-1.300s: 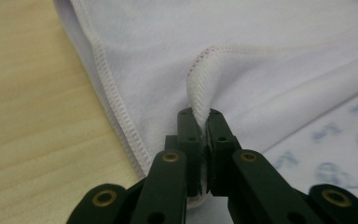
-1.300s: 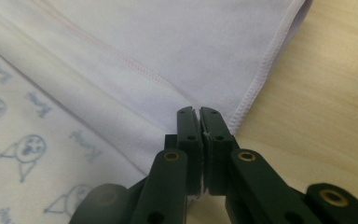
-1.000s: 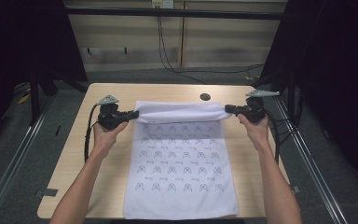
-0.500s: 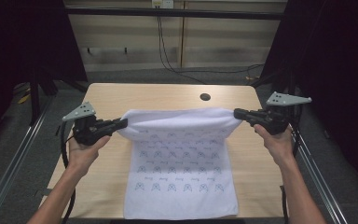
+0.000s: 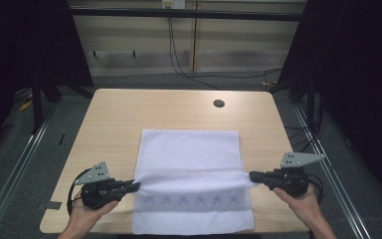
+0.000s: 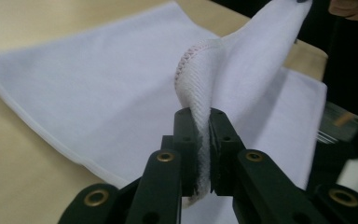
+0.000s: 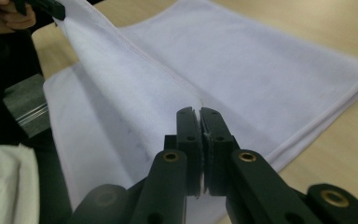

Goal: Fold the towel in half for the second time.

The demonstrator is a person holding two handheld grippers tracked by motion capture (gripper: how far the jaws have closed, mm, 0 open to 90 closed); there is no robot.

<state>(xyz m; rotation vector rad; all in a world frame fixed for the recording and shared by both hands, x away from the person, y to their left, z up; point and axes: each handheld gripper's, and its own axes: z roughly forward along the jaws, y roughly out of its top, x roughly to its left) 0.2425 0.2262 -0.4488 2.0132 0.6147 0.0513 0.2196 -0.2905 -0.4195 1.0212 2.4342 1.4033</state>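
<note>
A white towel (image 5: 189, 149) lies on the wooden table (image 5: 109, 119), folded over on itself, with a row of grey motifs showing near its front edge. My left gripper (image 5: 137, 185) holds the left corner of the lifted edge. Its jaws have just been opening a little, and the thick hem (image 6: 200, 93) still sits pinched between them at the left gripper (image 6: 203, 140). My right gripper (image 5: 252, 176) is shut on the opposite corner, and the right gripper (image 7: 199, 135) has thin cloth squeezed between its jaws. The edge hangs stretched between both grippers, just above the towel's lower layer (image 7: 242, 60).
A round dark hole (image 5: 219, 103) sits in the table near its far right. Metal rails (image 5: 25, 159) run along both sides of the table. Cables (image 5: 179, 59) hang behind the far edge. Bare wood surrounds the towel.
Both grippers have pulled the towel's far edge toward the near side and lower, laying it over the patterned part. Most of the motifs are now covered.
</note>
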